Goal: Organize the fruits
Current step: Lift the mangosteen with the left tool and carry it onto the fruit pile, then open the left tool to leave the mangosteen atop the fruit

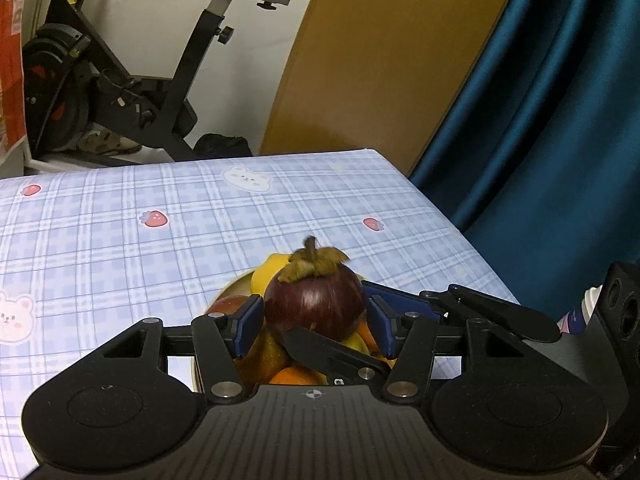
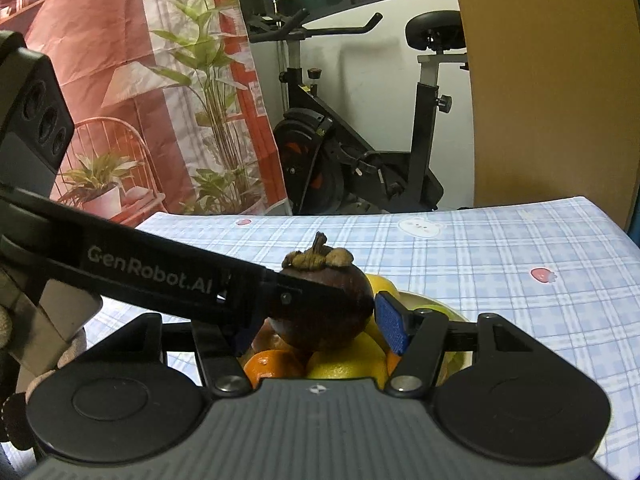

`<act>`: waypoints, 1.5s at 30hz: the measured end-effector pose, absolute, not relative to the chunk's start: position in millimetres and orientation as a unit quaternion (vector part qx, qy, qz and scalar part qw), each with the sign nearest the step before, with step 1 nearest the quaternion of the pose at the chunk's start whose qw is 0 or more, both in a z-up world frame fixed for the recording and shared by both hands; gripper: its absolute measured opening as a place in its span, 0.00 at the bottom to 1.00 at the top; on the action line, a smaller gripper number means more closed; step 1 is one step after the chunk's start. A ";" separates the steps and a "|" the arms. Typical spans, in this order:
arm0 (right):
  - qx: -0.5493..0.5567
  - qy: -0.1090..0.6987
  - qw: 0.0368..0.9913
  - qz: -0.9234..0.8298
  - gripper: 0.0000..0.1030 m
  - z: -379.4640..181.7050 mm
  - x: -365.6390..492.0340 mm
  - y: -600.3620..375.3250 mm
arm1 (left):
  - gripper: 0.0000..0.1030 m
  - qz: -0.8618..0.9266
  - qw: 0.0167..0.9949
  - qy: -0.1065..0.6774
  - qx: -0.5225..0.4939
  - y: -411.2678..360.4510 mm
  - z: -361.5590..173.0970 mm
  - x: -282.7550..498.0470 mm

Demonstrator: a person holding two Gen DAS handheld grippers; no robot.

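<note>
A dark purple mangosteen with a dry brown calyx hangs just above a plate of fruit. My left gripper is shut on its left and right sides with the blue pads. My right gripper is shut on the same mangosteen. Its right pad presses the fruit; its left pad is hidden. One right finger crosses low before the fruit in the left wrist view. A left finger crosses the fruit in the right wrist view. Below lie a lemon, an orange and a red fruit.
The table wears a blue plaid cloth printed with bears and strawberries; its far edge and right edge are close. Beyond stand an exercise bike, a wooden board and a blue curtain. A gloved hand shows at far left.
</note>
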State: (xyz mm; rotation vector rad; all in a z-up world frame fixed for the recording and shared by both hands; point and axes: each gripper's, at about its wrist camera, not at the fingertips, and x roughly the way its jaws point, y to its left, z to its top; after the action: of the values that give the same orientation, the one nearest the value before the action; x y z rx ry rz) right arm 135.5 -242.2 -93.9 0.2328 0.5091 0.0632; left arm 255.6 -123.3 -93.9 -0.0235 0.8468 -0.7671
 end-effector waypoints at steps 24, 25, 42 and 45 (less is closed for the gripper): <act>0.133 0.258 0.957 0.015 0.63 -95.3 138.1 -252.0 | 0.68 -0.365 0.845 0.390 -0.001 -127.7 -86.4 248.7; 0.134 0.258 0.957 0.014 0.63 -94.8 137.6 -252.3 | 0.68 -0.363 0.846 0.389 -0.001 -127.4 -85.3 247.9; 0.131 0.258 0.957 -0.010 0.97 -68.4 104.7 -245.2 | 0.90 -0.274 0.898 0.344 -0.005 -60.9 -37.6 199.8; 0.118 0.264 0.957 -0.024 0.98 -62.8 97.6 -238.6 | 0.90 -0.249 0.904 0.347 0.006 -50.2 -33.2 191.4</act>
State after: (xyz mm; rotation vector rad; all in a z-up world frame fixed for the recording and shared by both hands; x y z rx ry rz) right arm 97.6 -238.6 -62.8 0.2398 0.5351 -0.0490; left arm 191.4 -50.2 -33.2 0.0129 0.7169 -0.5153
